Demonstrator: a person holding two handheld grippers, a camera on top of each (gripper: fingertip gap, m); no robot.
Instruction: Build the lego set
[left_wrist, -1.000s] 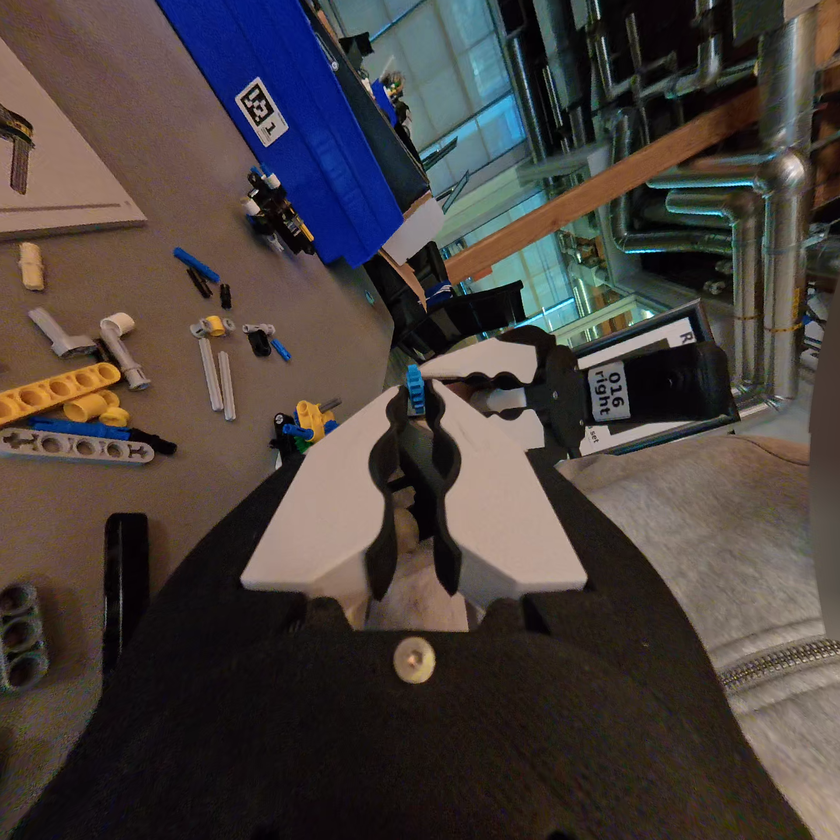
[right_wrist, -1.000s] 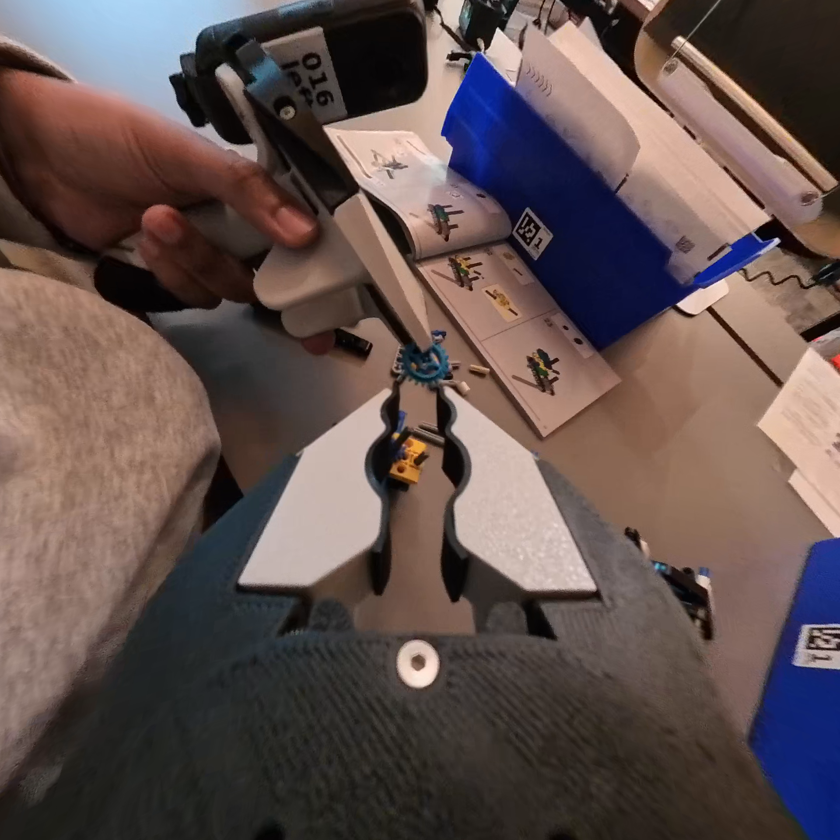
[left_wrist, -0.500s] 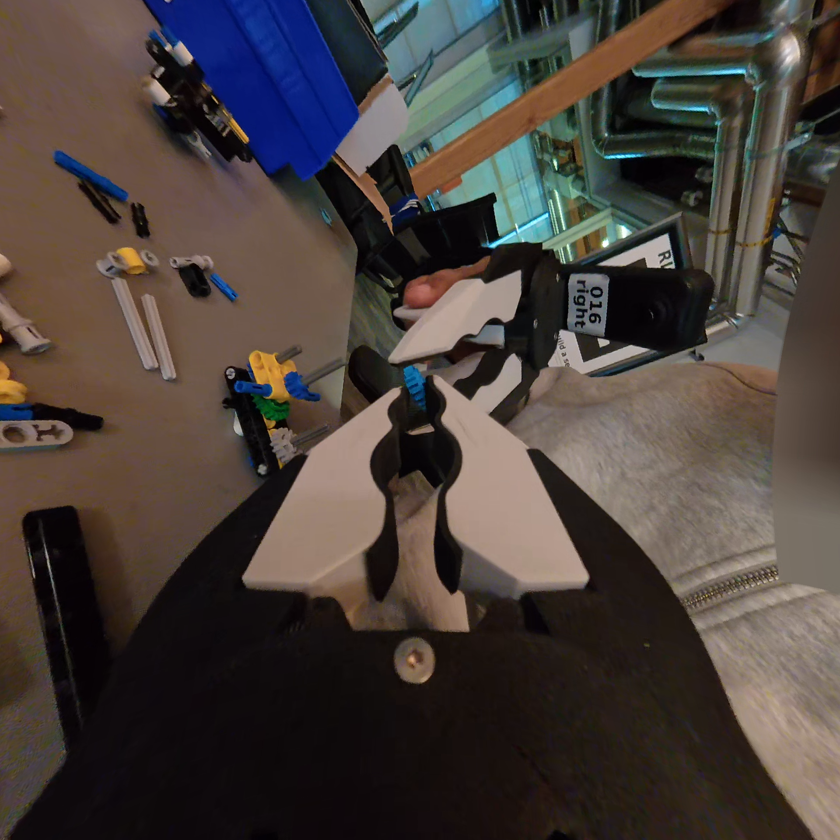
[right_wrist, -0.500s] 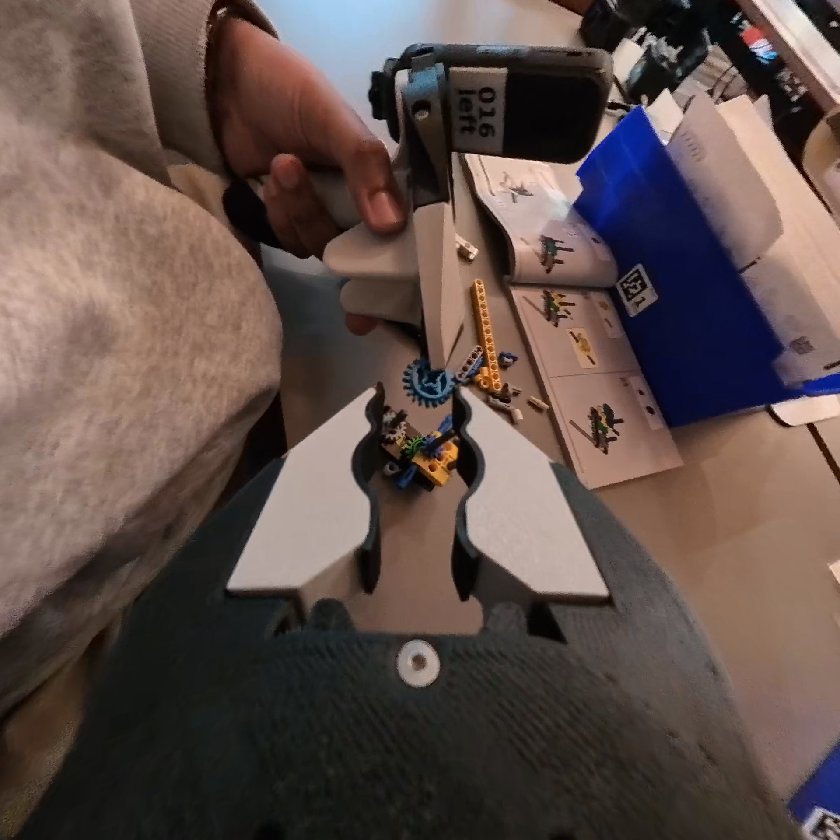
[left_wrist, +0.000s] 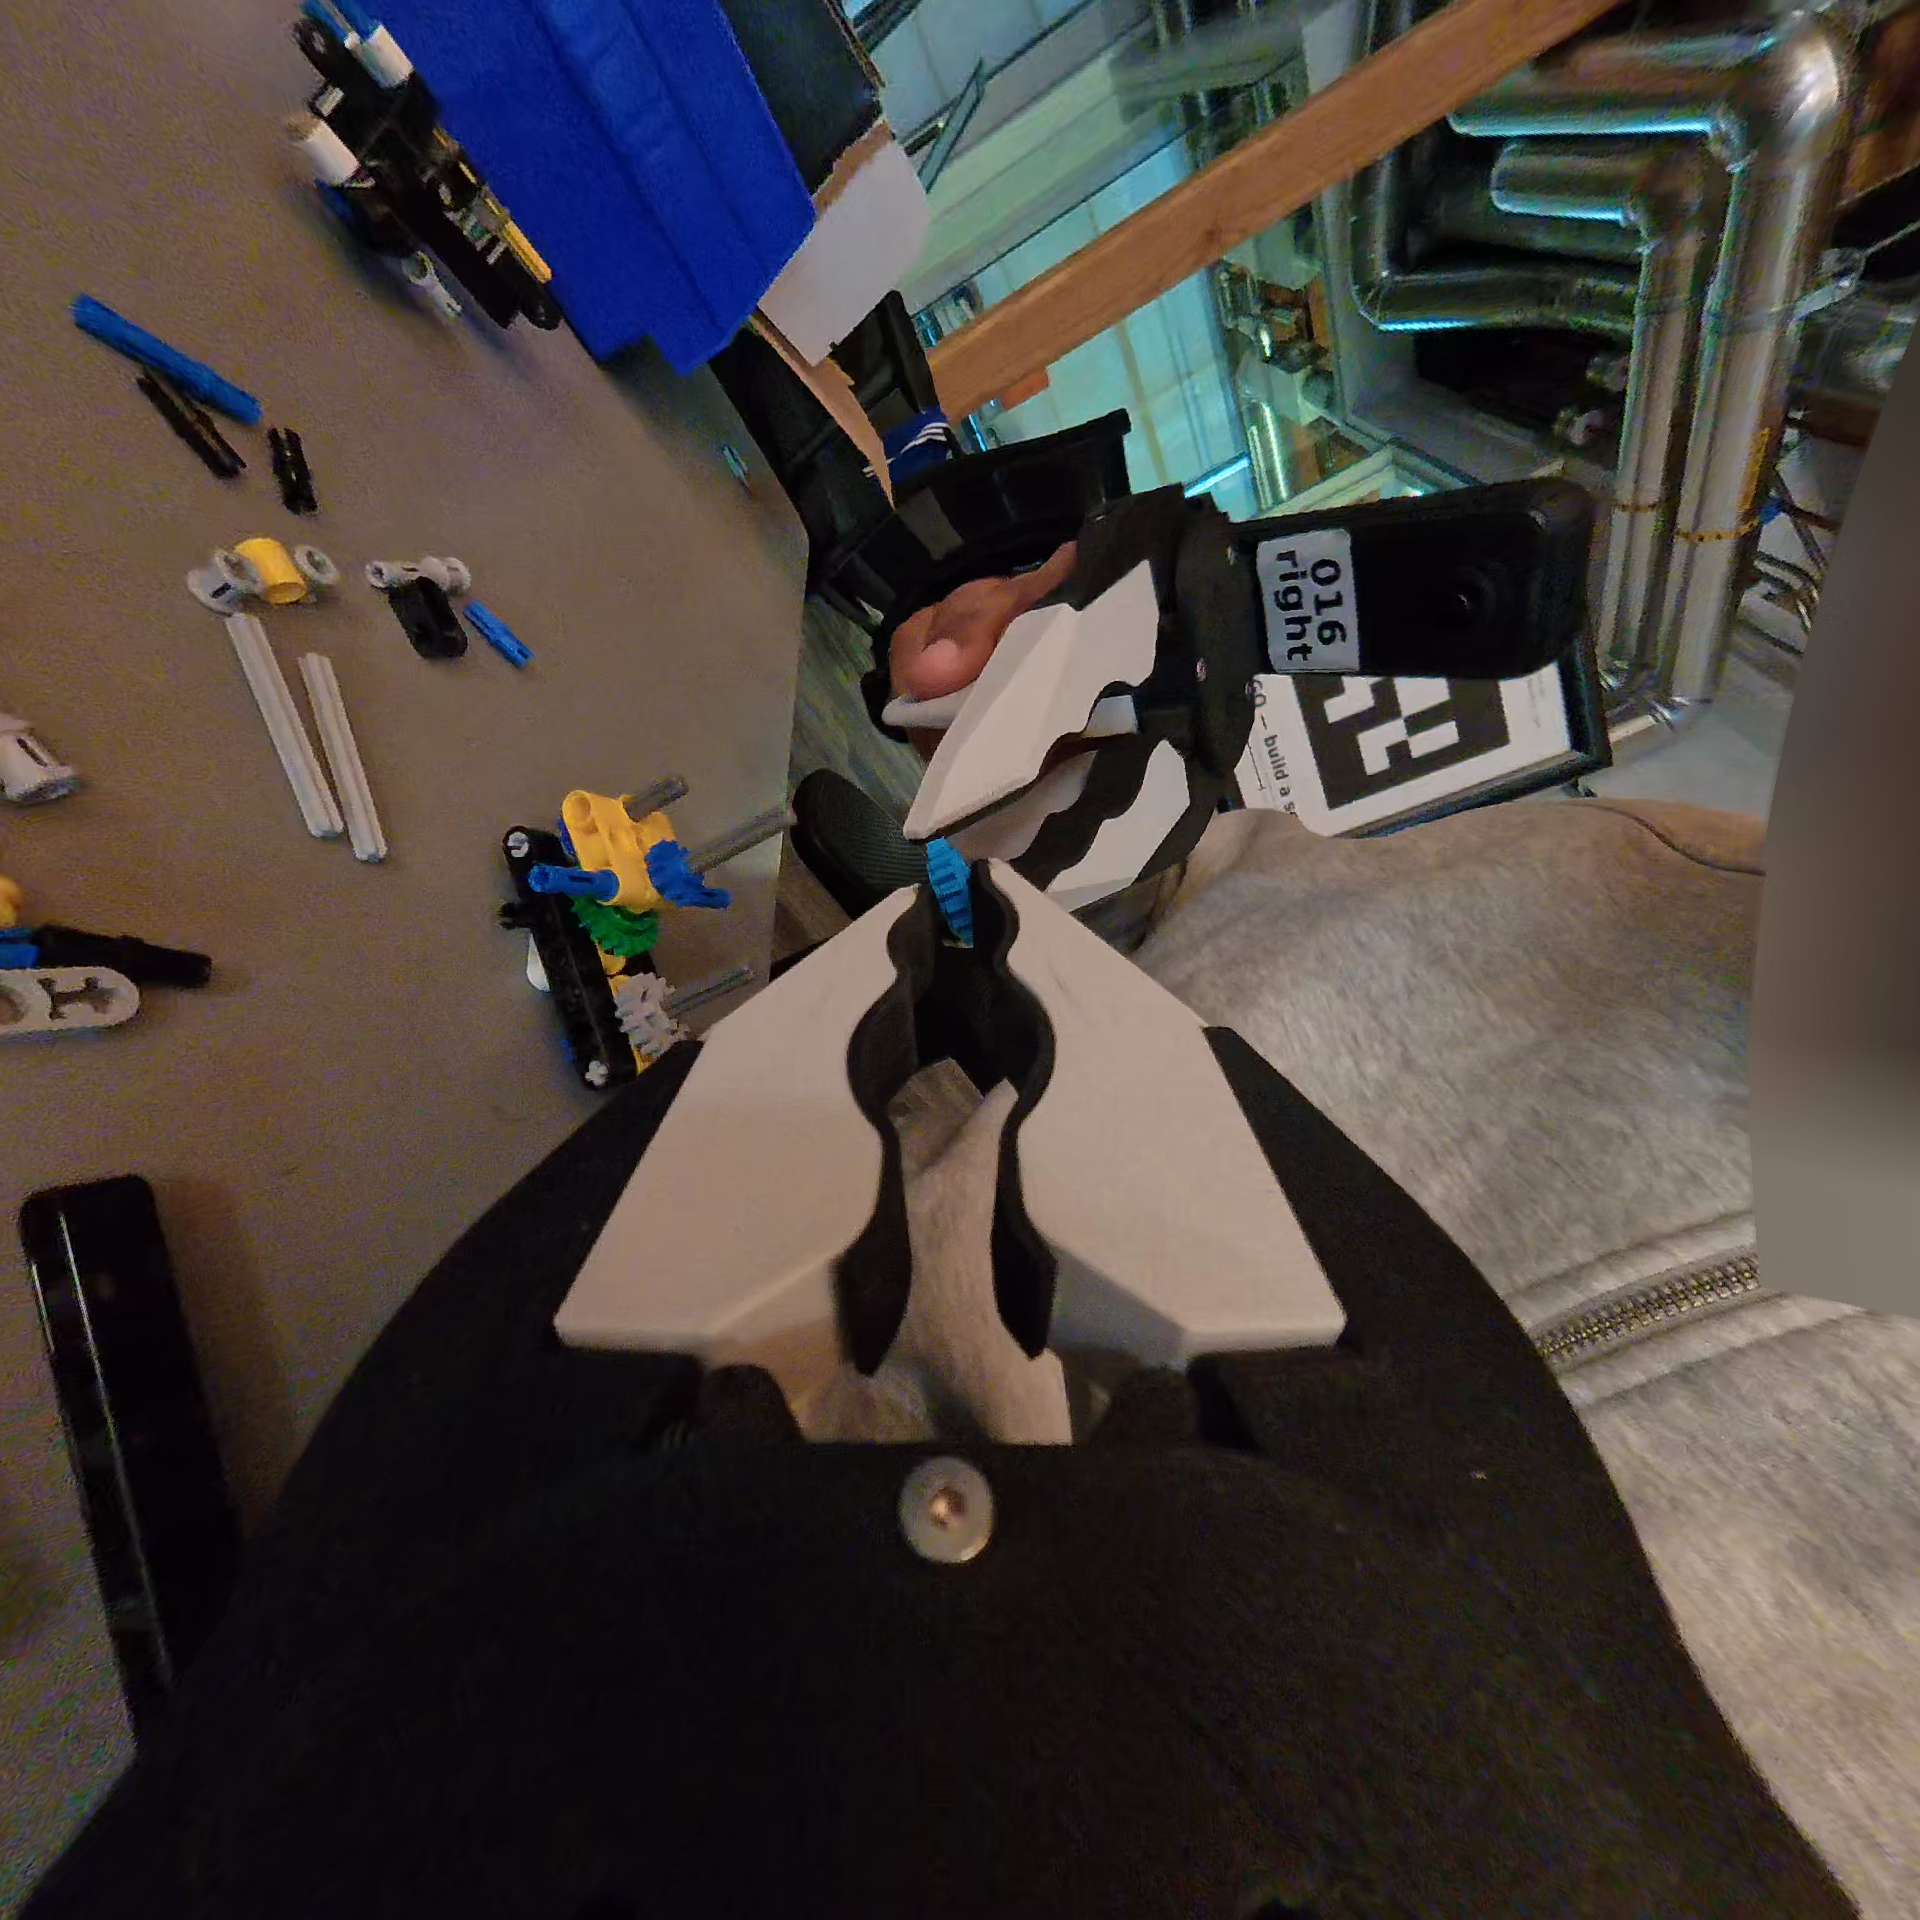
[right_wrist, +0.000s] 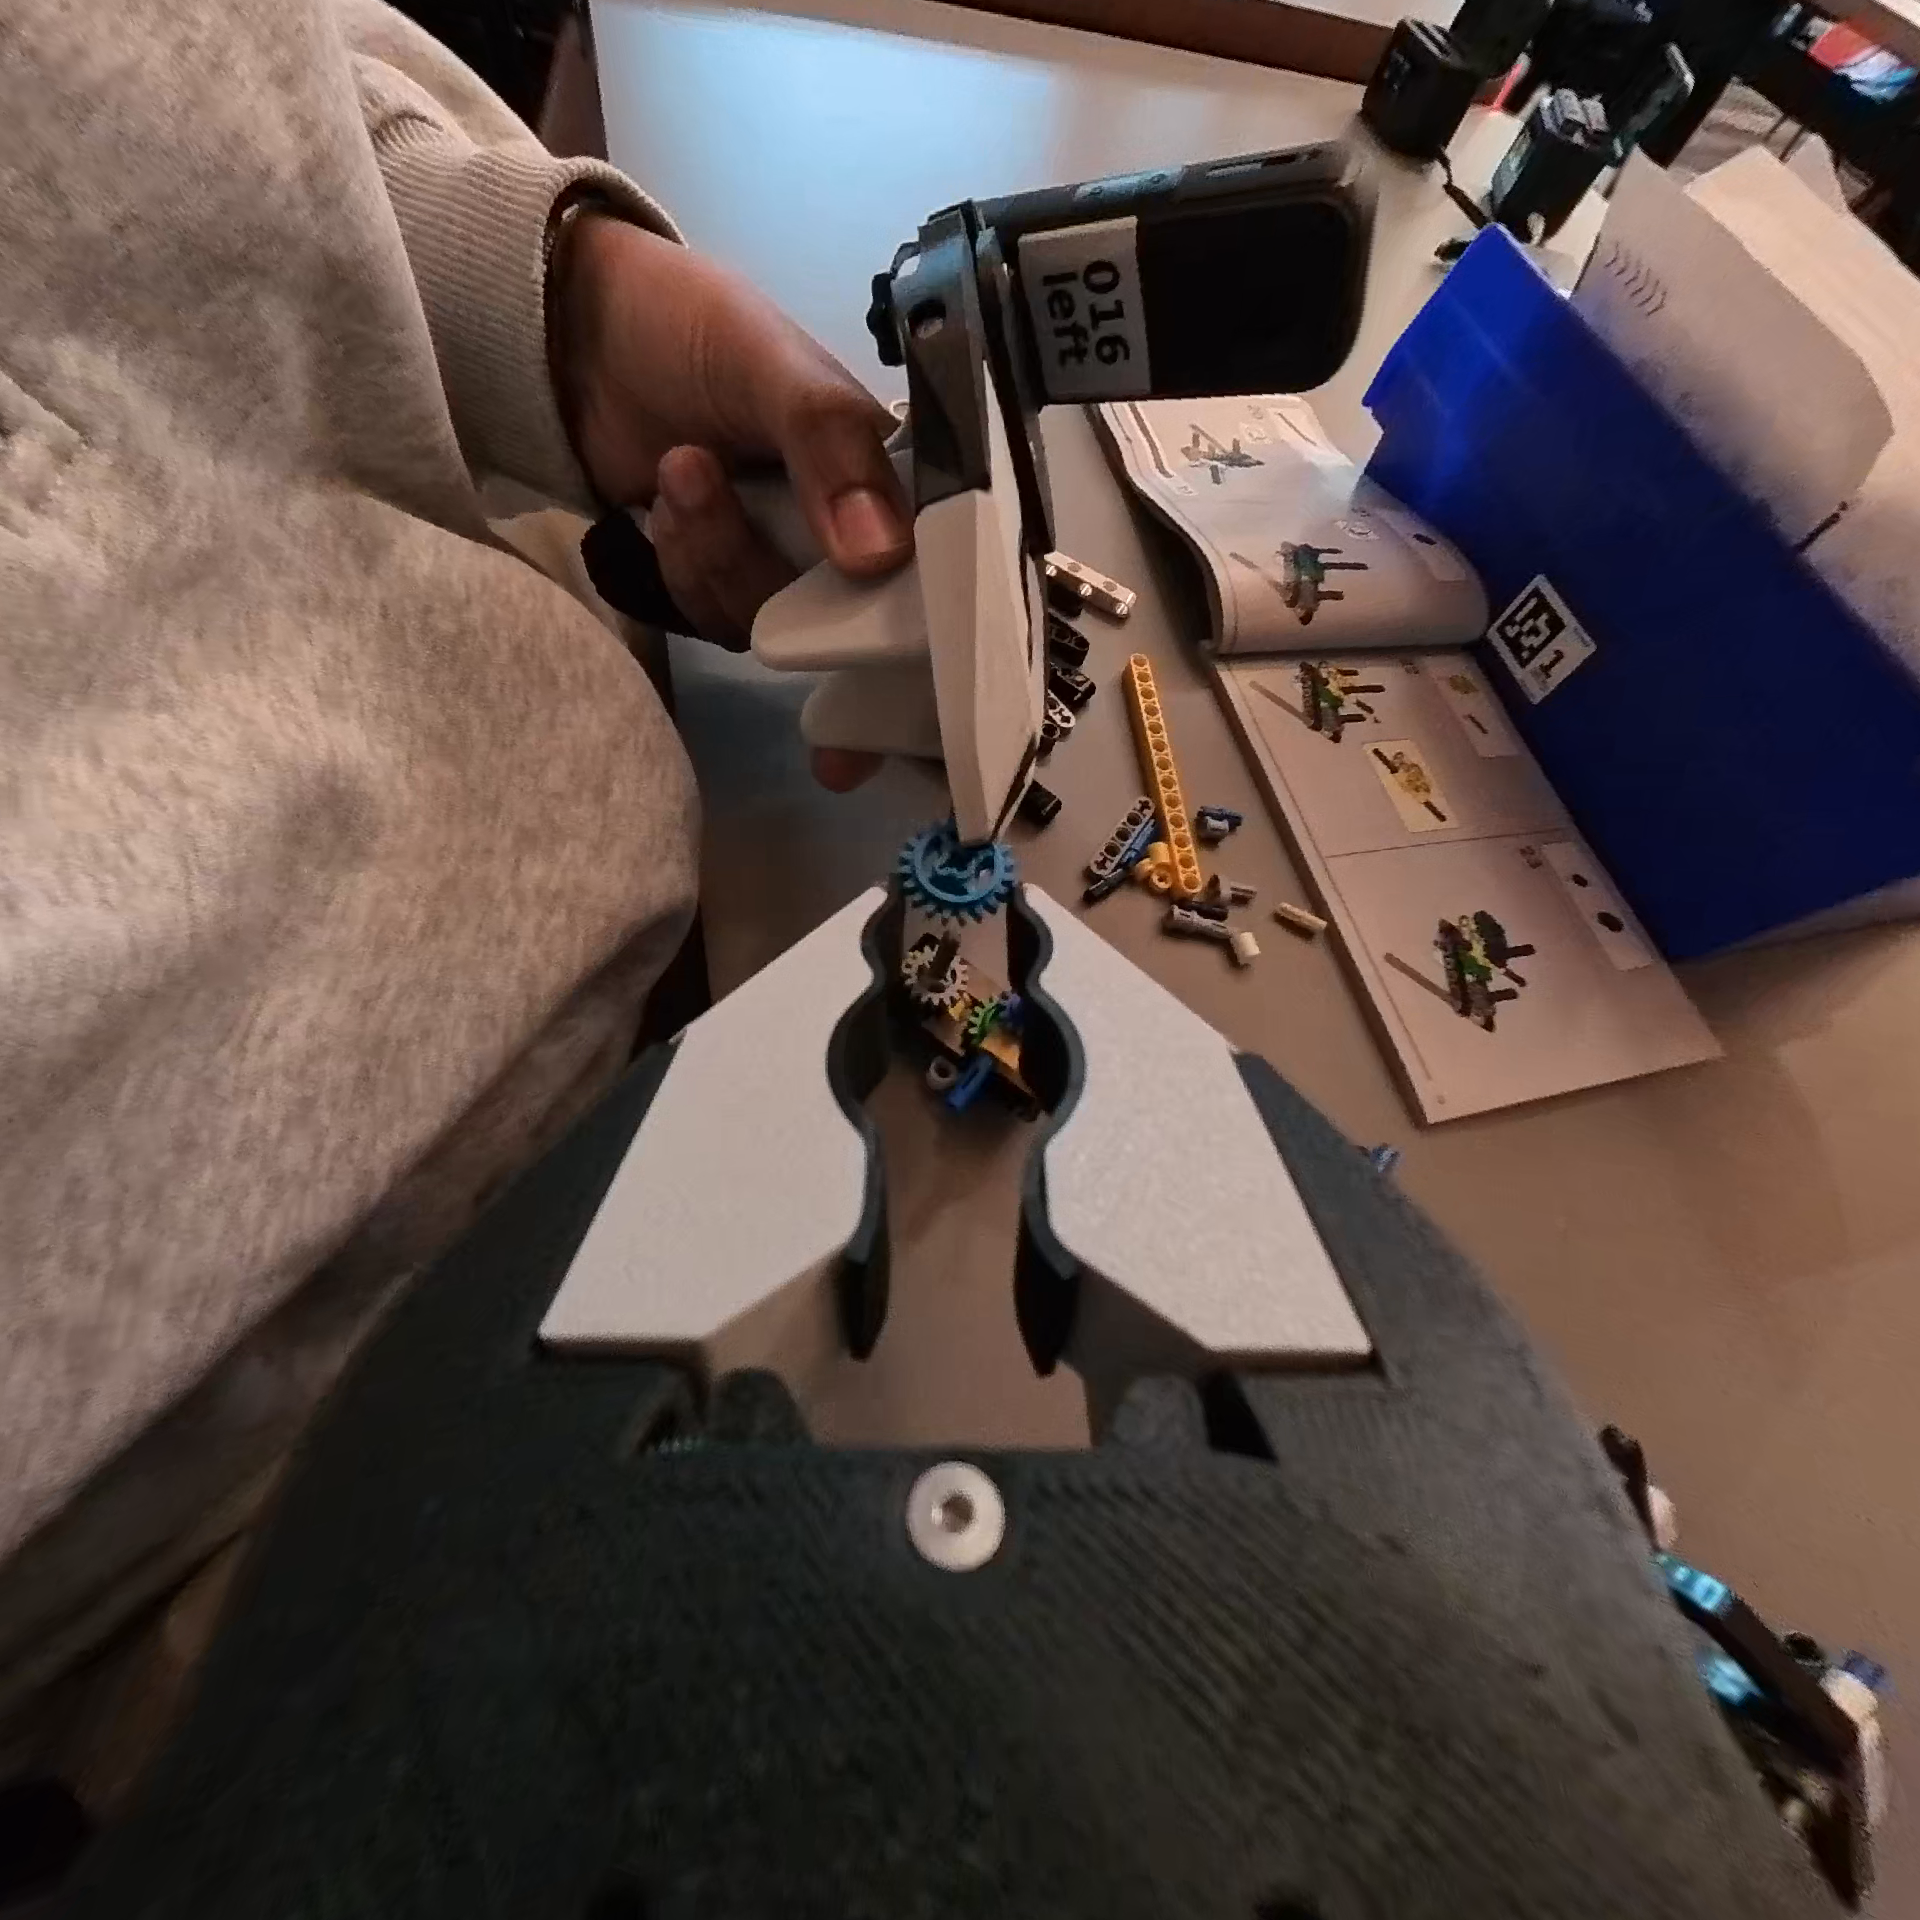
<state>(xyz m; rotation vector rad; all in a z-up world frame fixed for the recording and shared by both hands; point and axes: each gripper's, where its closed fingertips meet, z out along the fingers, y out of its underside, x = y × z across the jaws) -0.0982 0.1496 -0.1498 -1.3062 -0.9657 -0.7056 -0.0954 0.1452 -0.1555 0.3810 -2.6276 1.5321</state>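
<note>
A blue gear (left_wrist: 948, 891) is pinched edge-on in the tips of my left gripper (left_wrist: 951, 899), which is shut on it. In the right wrist view the left gripper (right_wrist: 987, 821) comes down from above onto the gear (right_wrist: 954, 871). My right gripper (right_wrist: 956, 906) is open, with its fingertips on either side of the gear; I cannot tell if they touch it. It also shows in the left wrist view (left_wrist: 977, 847), right behind the gear. The partly built model (left_wrist: 613, 925) with yellow, green and grey parts lies on the table below and also shows between the right fingers (right_wrist: 971, 1039).
Loose parts lie on the grey table: white axles (left_wrist: 301, 748), a yellow beam (right_wrist: 1162, 769), small pins. An open instruction booklet (right_wrist: 1455, 935) lies by a blue bin (right_wrist: 1662, 623). A black block (left_wrist: 114, 1403) lies near left. A grey sweatshirt (right_wrist: 260, 727) is close. The grippers are tip to tip, or close to it.
Both grippers have moved together near the table edge, the gear staying in the left one. In the right view the left gripper has turned upright, and the model now shows between the right fingers.
</note>
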